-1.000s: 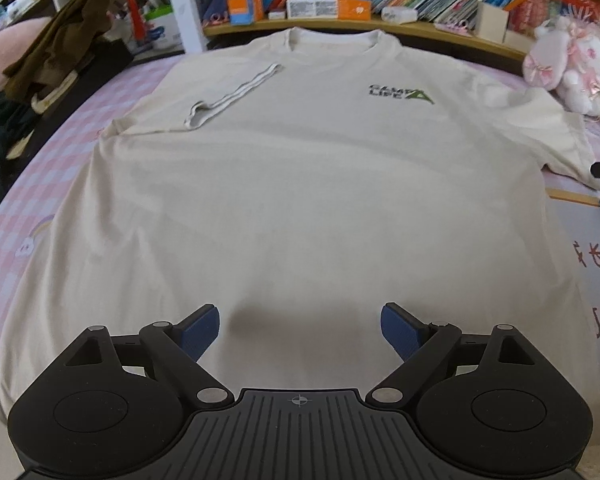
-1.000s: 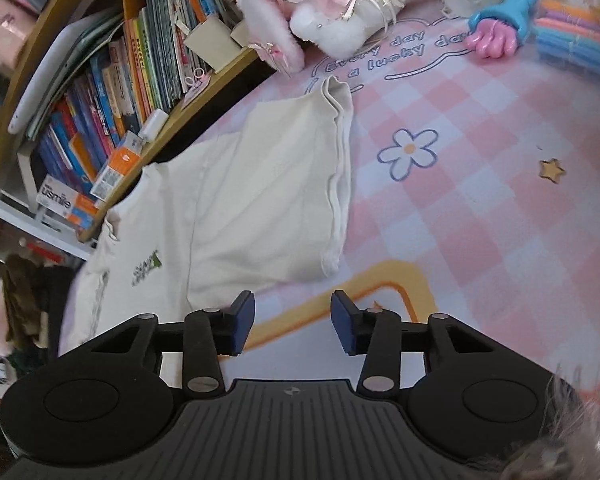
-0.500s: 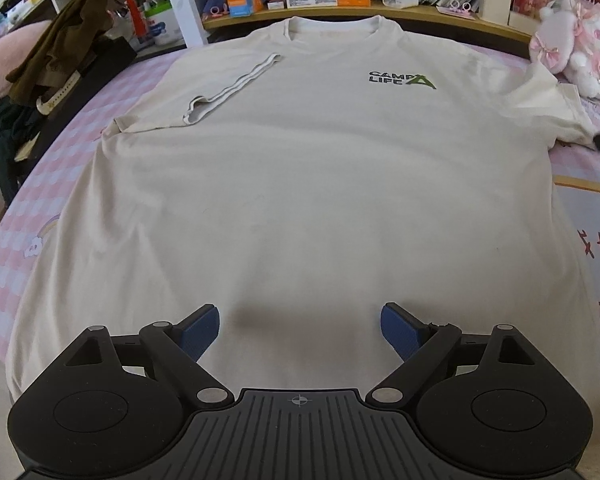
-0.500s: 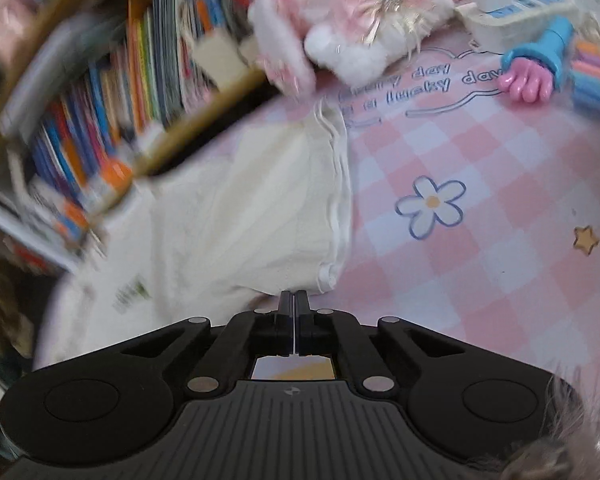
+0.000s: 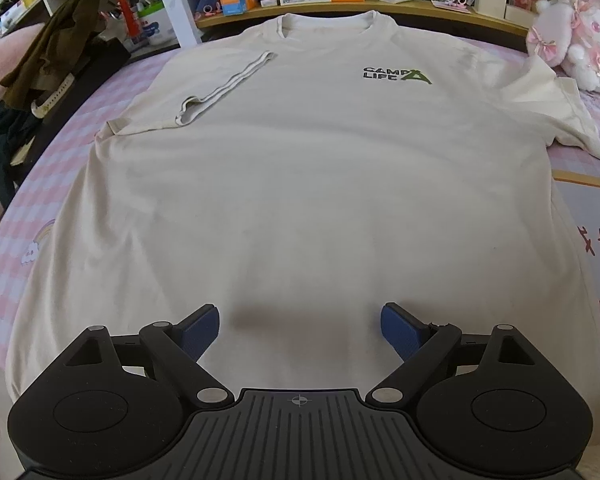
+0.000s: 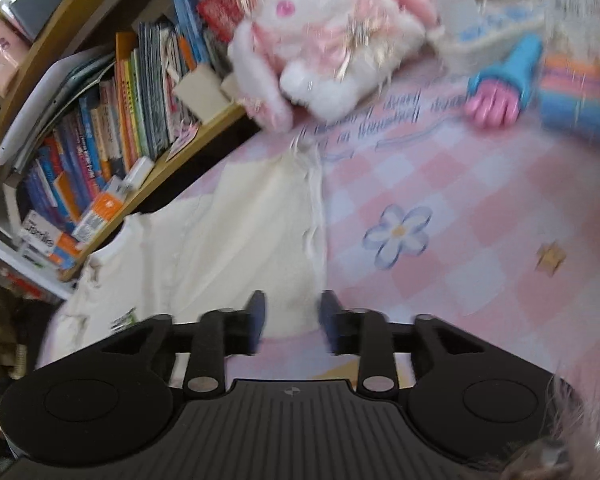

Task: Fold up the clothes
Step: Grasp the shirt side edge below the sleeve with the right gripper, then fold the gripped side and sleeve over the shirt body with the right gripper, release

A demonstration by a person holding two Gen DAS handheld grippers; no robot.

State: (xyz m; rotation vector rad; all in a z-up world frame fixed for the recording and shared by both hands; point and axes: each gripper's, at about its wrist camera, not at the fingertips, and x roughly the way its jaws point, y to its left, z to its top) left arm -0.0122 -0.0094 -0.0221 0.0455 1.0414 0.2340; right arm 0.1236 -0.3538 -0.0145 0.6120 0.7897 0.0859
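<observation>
A cream T-shirt (image 5: 300,160) with a green logo (image 5: 396,76) lies flat, front up, on the pink checked bed cover. Its left sleeve (image 5: 220,88) is folded in over the chest. The other sleeve (image 6: 260,220) lies spread out to the side. My left gripper (image 5: 300,330) hangs open over the shirt's lower middle with nothing between its fingers. My right gripper (image 6: 291,320) is at the lower corner of the spread sleeve. Its jaws are opening, and the sleeve's cream cloth shows in the gap between them. That view is blurred.
A white and pink plush toy (image 6: 324,40) sits beyond the spread sleeve, against a bookshelf (image 6: 120,120) that runs along the far edge. A pink and blue hand-shaped toy (image 6: 496,100) lies at the right. Dark clothes (image 5: 52,60) are piled at the far left.
The right jaws closed fully half a second ago and have parted again, now with the sleeve corner between them. The left gripper stayed open over the shirt.
</observation>
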